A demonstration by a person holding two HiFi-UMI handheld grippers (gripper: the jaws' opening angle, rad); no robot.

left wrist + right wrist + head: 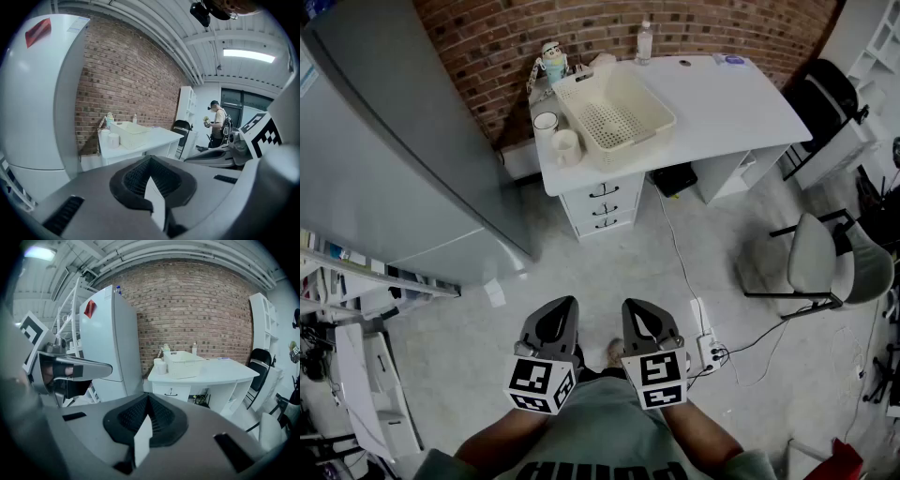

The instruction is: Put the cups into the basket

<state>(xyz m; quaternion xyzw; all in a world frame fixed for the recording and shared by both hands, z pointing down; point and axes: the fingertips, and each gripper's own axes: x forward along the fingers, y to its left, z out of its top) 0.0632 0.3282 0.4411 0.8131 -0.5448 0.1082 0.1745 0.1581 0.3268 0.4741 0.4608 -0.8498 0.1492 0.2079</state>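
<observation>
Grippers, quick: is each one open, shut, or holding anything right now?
Left gripper: closed, jaws together, holding nothing.
Right gripper: closed, jaws together, holding nothing.

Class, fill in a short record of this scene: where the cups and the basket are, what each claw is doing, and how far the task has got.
cups: two, white, close together on the desk, left of the basket in the head view
basket: cream, perforated, nothing in it
left claw: shut, holding nothing
right claw: shut, holding nothing
claw position: both close to the person's body, well short of the desk
task progress: not begun; no cup in the basket
</observation>
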